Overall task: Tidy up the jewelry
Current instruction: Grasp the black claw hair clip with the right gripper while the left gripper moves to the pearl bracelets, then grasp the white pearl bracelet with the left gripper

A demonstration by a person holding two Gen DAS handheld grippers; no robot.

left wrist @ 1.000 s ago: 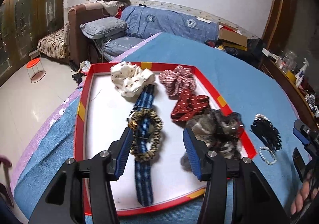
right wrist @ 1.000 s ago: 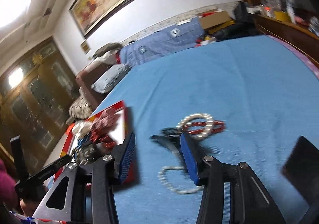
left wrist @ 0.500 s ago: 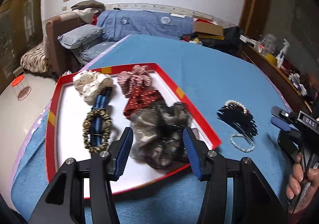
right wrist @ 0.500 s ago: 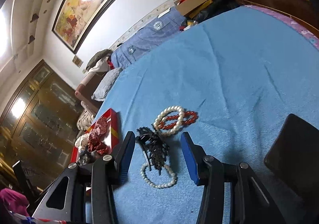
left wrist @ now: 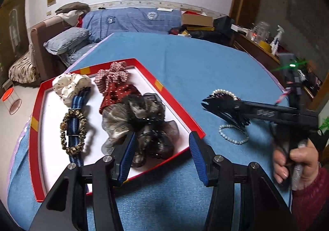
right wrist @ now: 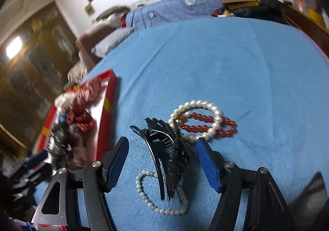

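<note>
A red tray point(left wrist: 159, 85) with a white floor holds a cream scrunchie point(left wrist: 70, 85), two red ones point(left wrist: 115, 89), a leopard one on a blue striped band point(left wrist: 74, 128) and a grey-black organza scrunchie point(left wrist: 141, 124). My left gripper point(left wrist: 162, 144) stands open above the tray's near right corner, its left finger over the organza scrunchie. On the blue cloth right of the tray point(right wrist: 102, 128) lie a black claw clip point(right wrist: 164, 148), two pearl bracelets point(right wrist: 195, 120) and a red bead bracelet point(right wrist: 207, 126). My right gripper point(right wrist: 162, 142) straddles the clip, jaws opening, pads clear of it.
A hand point(left wrist: 294, 159) in a dark red sleeve grips the right tool. A sofa with pillows point(left wrist: 67, 40) and a cardboard box point(left wrist: 195, 19) stand behind the blue-covered surface. A wooden counter with bottles point(left wrist: 267, 46) runs along the right. A dark flat object point(right wrist: 308, 196) lies near right.
The left view has swung right, so the tray now sits further left. My right gripper has come down over the black claw clip and its jaws have widened around it.
</note>
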